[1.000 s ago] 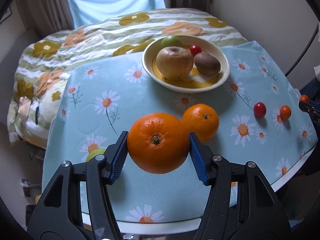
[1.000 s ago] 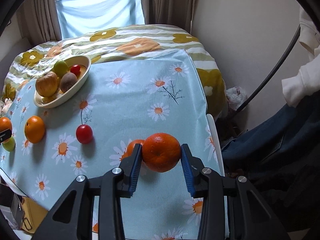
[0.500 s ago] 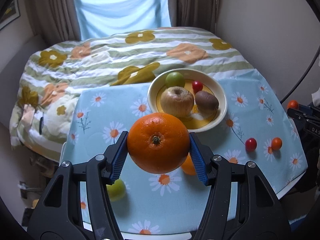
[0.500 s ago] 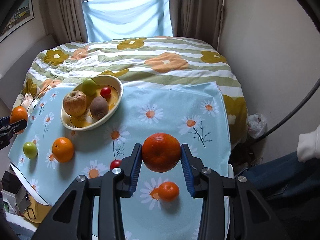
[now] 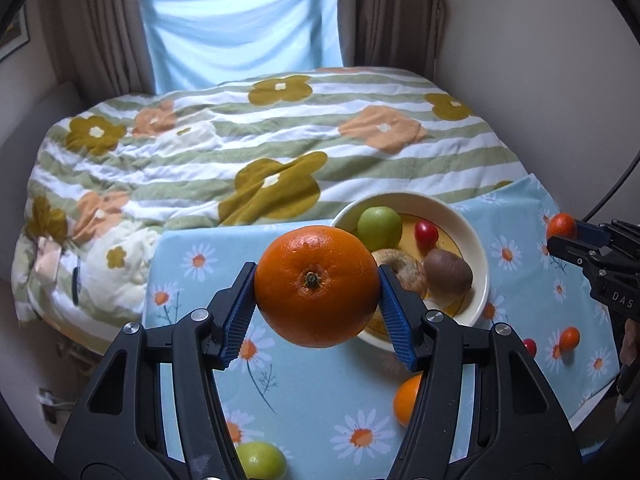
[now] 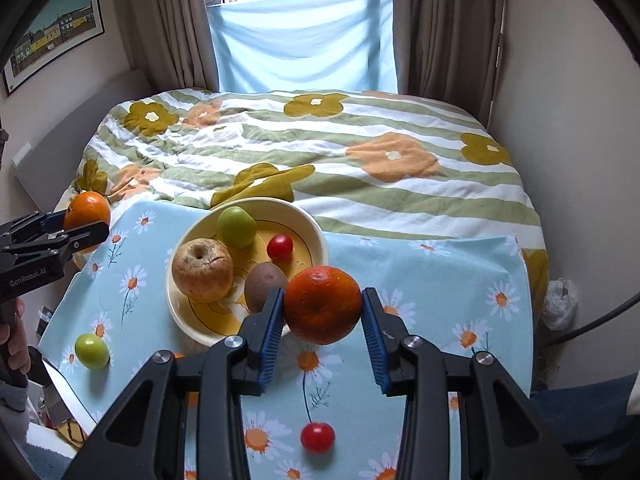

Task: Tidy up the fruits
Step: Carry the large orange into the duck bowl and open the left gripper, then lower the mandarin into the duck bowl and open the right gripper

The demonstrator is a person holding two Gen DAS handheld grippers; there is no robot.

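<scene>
My left gripper (image 5: 316, 280) is shut on a large orange (image 5: 316, 286), held in the air above the near left side of the cream bowl (image 5: 478, 248). The bowl holds a wrinkled apple (image 6: 202, 270), a green fruit (image 6: 236, 221), a cherry tomato (image 6: 280, 247) and a kiwi (image 6: 264, 280). My right gripper (image 6: 322, 296) is shut on a smaller orange (image 6: 322, 304), hanging just off the bowl's (image 6: 316, 232) near right rim. Each gripper also shows at the edge of the other's view: the left gripper (image 6: 86, 224), the right gripper (image 5: 560, 236).
Loose on the daisy tablecloth (image 6: 440, 272) lie a green fruit (image 6: 92, 351), a red cherry tomato (image 6: 317, 437), an orange (image 5: 406, 400) and a small orange tomato (image 5: 569, 338). A bed with a flowered quilt (image 6: 320, 152) lies behind the table. A person's hand (image 6: 14, 340) is at the left edge.
Both grippers have risen off the table, each carrying its orange. The right one has swung left to the bowl. The left one has lifted, and the bowl now sits behind its orange.
</scene>
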